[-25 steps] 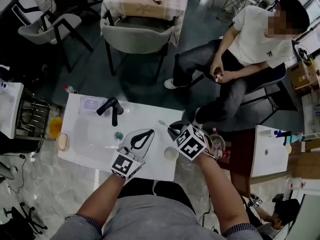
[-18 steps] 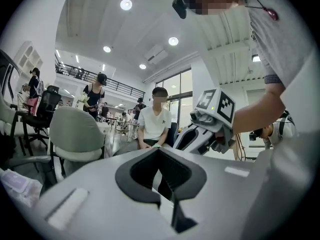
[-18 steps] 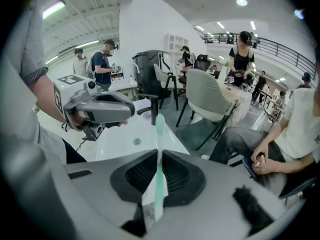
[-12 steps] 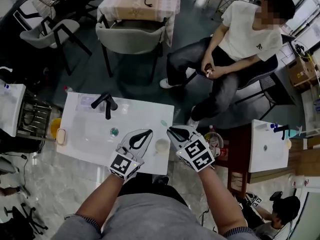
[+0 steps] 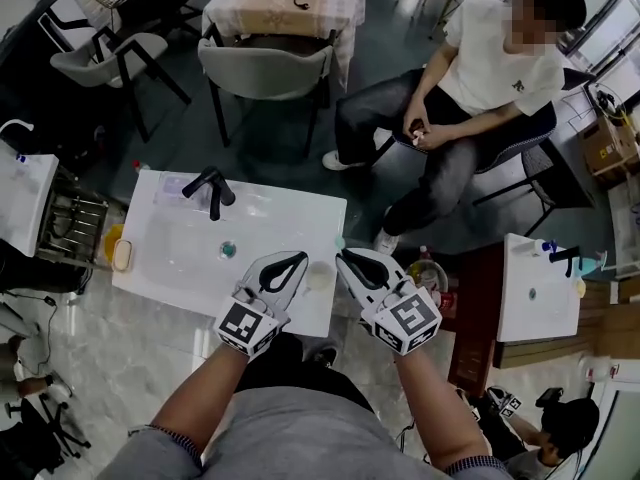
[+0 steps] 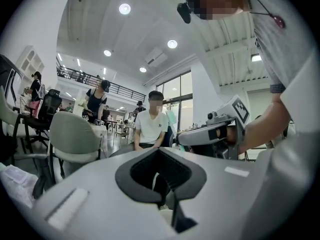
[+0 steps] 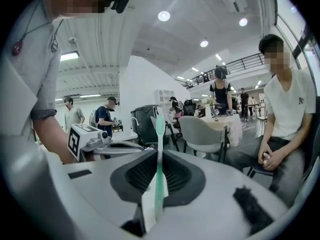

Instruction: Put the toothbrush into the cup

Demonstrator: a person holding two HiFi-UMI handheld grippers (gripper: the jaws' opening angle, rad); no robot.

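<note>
over the table [image 5: 165, 273] edge | right hand-held gripper [image 5: 342, 258], clamped on the toothbrush [image 7: 159, 179], has risen beside the cup [image 5: 320, 279] | left hand-held gripper [image 5: 299, 259] closed, empty | i expect insertion next

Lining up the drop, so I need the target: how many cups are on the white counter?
1. The cup stands near the counter's front edge, between the left gripper and the right gripper, which holds the toothbrush. Another could be hidden under them.

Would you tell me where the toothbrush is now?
Head view, centre: the toothbrush is clamped in the right gripper, just right of the cup on the sink.
</note>
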